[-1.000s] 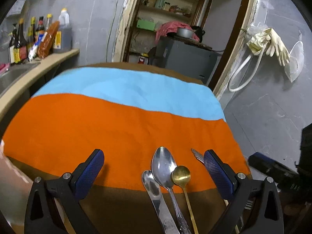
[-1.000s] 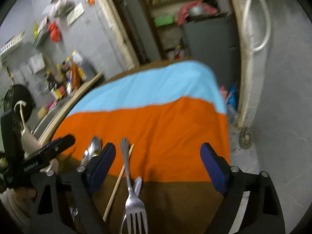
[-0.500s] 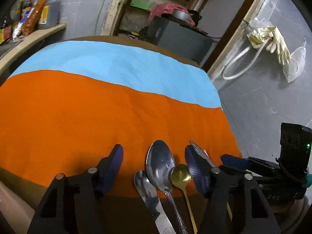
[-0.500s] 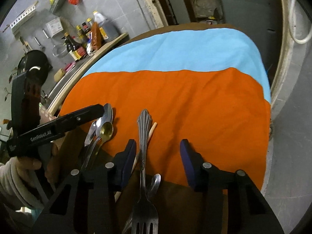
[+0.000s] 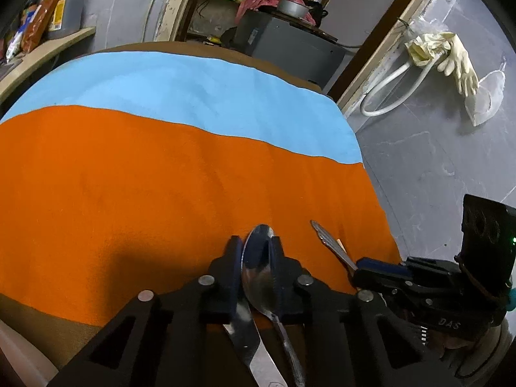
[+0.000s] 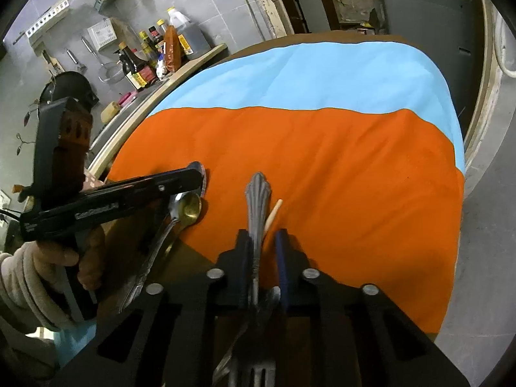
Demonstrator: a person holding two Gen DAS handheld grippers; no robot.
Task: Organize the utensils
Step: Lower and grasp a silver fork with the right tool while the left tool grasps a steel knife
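Observation:
In the left wrist view my left gripper point(image 5: 255, 251) is shut on the bowl of a large steel spoon point(image 5: 258, 267); a flat steel utensil point(image 5: 248, 338) lies under it. In the right wrist view my right gripper point(image 6: 265, 245) is closed around the handle of a steel fork point(image 6: 257, 203), whose tines point back toward the camera. A wooden chopstick point(image 6: 272, 214) lies just right of the fork. A small gold spoon point(image 6: 190, 208) lies beside the left gripper point(image 6: 180, 179). The fork handle point(image 5: 327, 240) and right gripper point(image 5: 380, 266) show in the left wrist view.
The utensils lie on a round table under an orange, blue and brown cloth point(image 6: 322, 161). A counter with sauce bottles point(image 6: 151, 61) stands to the left. A grey cabinet point(image 5: 290, 45) and a doorway are behind the table.
Both grippers have closed from wide open: the left onto the large spoon's bowl, the right onto the fork handle. Both moved lower and closer to the cloth.

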